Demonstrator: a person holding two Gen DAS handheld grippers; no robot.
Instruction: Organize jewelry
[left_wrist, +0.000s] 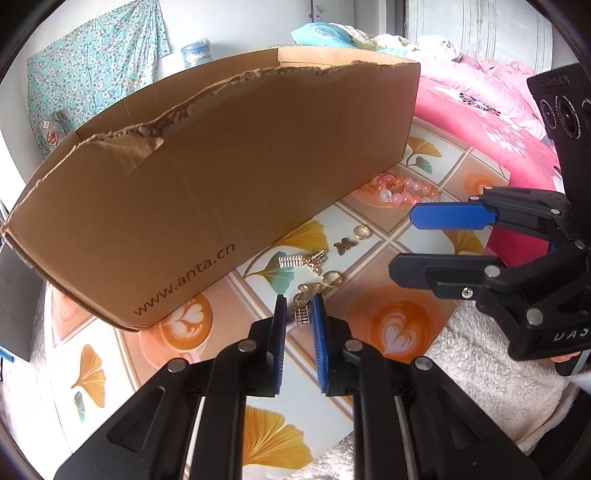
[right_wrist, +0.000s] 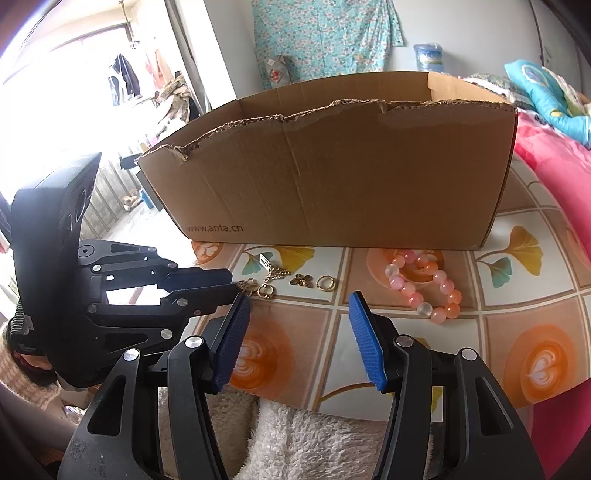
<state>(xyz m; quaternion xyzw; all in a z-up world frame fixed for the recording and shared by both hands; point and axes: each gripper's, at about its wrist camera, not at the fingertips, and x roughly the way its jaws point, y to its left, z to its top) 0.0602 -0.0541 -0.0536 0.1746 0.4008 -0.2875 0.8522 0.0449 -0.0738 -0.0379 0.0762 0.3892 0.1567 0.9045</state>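
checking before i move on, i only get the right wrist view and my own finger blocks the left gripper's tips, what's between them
Observer: Between the blue ribbed pads of the left gripper lies a small gold ladder-shaped charm on a chain.
Operator: pinched or loose
Observer: Loose, it seems: the jaws stand slightly apart, and a sliver of the patterned tablecloth shows beside the charm.
Operator: anything attached to it
Observer: Its chain seems to run up to a gold ring clasp just beyond the pads.
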